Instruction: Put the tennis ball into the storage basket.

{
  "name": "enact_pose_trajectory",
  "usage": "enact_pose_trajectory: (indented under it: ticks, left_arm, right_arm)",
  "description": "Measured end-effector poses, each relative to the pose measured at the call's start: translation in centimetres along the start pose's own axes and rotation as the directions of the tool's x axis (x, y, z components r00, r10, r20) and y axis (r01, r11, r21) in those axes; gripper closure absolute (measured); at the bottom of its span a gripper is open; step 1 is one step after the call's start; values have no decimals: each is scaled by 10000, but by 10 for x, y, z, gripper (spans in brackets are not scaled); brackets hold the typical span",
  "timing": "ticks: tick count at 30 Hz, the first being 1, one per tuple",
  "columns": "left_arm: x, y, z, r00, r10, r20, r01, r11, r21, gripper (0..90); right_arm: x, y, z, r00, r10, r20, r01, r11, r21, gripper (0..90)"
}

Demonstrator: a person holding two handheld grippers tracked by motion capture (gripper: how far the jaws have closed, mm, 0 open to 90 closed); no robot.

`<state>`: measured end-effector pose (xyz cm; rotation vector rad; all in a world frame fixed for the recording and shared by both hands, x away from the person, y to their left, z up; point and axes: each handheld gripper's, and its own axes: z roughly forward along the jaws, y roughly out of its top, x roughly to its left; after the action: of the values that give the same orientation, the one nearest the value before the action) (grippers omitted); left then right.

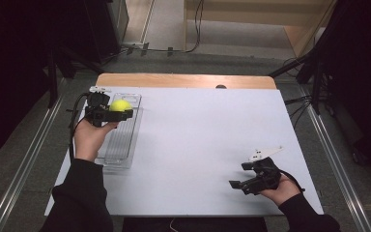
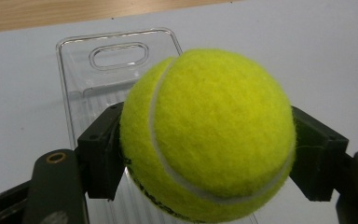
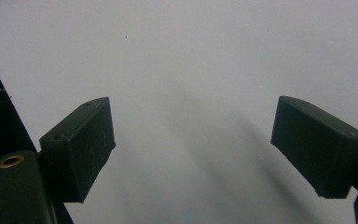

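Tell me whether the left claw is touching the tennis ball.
Touching. In the left gripper view, the left claw has both black jaws pressed against opposite sides of the tennis ball, with no gap at either side, holding it above the clear tray.

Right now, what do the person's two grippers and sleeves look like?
Both the left gripper and right gripper are black, with blocky rectangular jaw pads and brass-ringed holes. A black cable trails from the left; a pale three-cornered plate tops the right. The sleeves are black.

Ball [image 2: 207, 135] btm cut off
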<state>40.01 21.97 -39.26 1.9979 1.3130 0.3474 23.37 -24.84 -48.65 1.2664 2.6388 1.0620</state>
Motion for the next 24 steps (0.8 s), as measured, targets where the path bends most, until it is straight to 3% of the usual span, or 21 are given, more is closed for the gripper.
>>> enact_pose_trajectory:
  ticks: [24]
  left_arm:
    - [8,-8,18,9994,-262,-231,265,9995,151,255]
  right_arm:
    - [0,-1,0,10000,-18,-3,18,10000,13,114]
